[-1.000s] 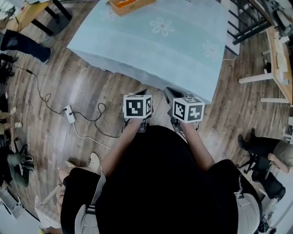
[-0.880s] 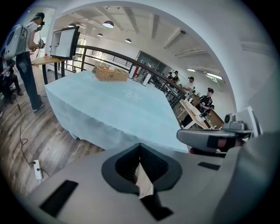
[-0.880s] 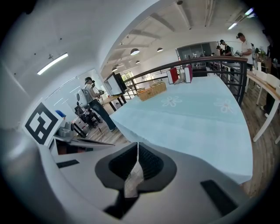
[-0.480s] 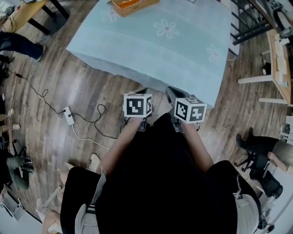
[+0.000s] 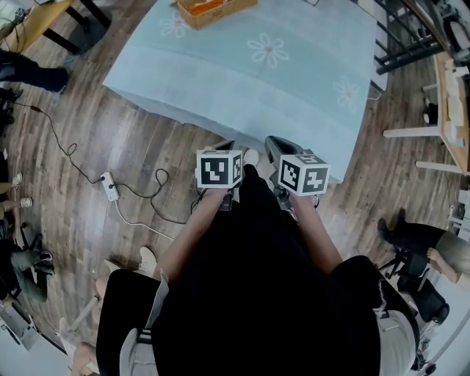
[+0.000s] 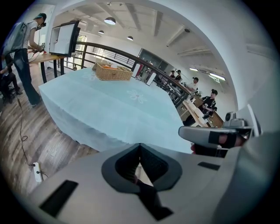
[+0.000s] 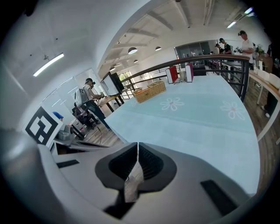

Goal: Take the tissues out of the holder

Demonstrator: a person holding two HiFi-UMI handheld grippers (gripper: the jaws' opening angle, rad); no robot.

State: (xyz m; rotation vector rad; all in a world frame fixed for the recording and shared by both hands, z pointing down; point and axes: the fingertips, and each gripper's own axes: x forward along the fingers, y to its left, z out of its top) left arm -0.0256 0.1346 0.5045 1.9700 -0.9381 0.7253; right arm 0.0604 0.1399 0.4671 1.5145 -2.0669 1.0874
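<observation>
Left tool and right tool, jaws together and empty, have been brought nearer the worktop; the basket at the worktop's far end is judged out of reach.

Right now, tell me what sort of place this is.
Probably an open-plan lab or workshop rather than a home. A cloth-covered table stands on a wood floor, a power strip trails cables, someone works at a desk with a monitor, and a railing runs behind.
</observation>
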